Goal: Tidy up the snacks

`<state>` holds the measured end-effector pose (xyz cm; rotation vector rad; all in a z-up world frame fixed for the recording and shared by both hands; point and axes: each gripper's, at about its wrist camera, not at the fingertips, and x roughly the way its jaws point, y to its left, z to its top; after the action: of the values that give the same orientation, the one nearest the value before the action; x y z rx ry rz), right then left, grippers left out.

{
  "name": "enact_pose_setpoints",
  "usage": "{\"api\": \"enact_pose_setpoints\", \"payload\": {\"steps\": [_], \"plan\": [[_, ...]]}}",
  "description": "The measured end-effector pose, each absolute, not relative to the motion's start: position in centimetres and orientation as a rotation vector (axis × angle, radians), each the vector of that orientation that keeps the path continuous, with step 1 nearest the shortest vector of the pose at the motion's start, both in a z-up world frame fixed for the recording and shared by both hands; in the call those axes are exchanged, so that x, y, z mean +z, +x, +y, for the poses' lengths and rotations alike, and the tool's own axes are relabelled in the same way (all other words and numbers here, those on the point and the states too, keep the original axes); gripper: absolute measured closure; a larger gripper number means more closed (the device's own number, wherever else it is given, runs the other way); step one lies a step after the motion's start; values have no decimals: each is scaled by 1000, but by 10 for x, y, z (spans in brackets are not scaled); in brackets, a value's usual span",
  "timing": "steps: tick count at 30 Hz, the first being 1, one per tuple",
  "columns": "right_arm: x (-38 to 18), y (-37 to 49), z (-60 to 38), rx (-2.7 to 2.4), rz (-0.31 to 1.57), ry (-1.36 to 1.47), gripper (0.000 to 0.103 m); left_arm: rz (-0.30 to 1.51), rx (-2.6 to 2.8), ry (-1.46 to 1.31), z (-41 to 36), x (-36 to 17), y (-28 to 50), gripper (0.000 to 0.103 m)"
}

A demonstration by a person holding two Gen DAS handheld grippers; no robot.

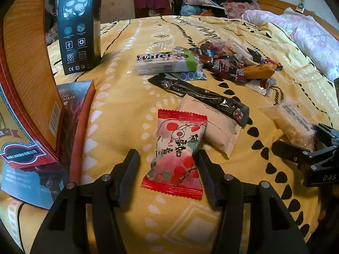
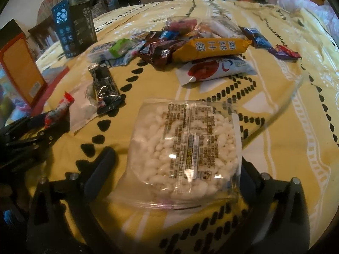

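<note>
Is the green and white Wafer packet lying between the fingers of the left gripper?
No. The Wafer packet lies far up the bedspread, while a red and white candy packet sits between the fingers of the left gripper.

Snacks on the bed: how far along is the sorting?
Early. A few packets lie apart near the grippers: a black stick pack and a beige packet. The left gripper straddles a red-and-white candy packet; the right gripper, open, straddles a clear rice-puff pack. The mixed pile around the Wafer pack remains.
</note>
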<state>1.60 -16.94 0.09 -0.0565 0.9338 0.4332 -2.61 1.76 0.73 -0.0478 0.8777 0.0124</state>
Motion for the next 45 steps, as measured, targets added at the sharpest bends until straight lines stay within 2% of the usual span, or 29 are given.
{"api": "enact_pose_setpoints", "payload": {"steps": [45], "plan": [[4, 14, -178, 465, 915, -7, 0, 880, 14, -37, 18, 5, -24, 44]]}}
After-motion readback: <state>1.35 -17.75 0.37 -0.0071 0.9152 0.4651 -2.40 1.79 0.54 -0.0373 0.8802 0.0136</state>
